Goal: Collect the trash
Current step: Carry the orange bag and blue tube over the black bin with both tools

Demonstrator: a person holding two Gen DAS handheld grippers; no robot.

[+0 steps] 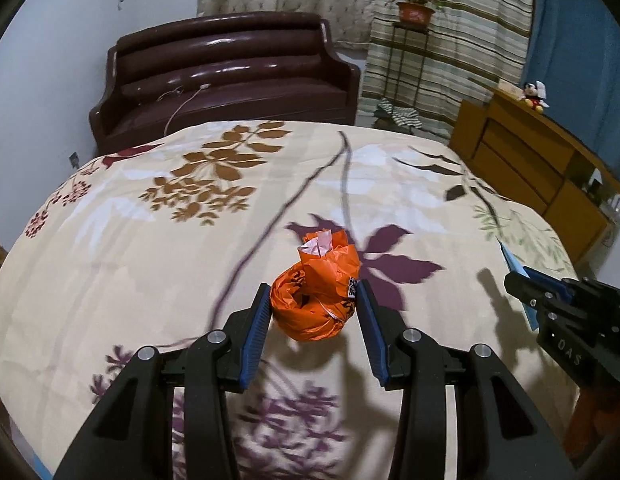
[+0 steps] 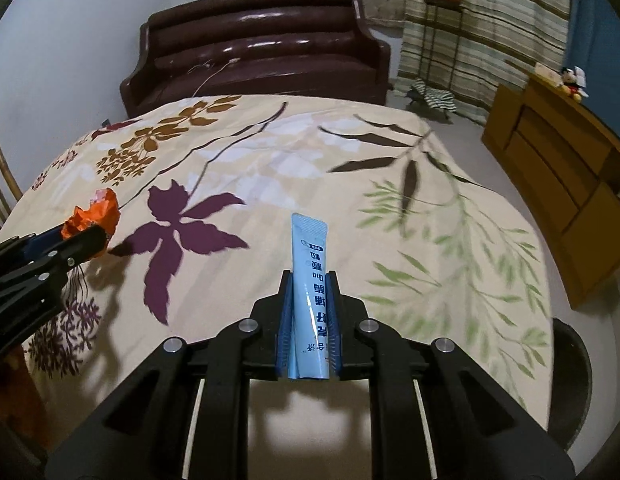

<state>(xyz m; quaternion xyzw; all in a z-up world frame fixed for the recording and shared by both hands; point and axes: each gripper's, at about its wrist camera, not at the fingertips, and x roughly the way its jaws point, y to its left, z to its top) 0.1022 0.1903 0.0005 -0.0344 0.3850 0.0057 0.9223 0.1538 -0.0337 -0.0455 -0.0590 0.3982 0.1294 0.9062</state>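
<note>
Your left gripper is clamped on a crumpled orange wrapper, its blue pads pressing both sides, held above the floral bedspread. Your right gripper is closed around a light blue tube, which stands upright between its fingers with the flat crimped end pointing away from you. Both pieces of trash are off the bed, well apart from each other. A dark brown sofa sits beyond the bed
</note>
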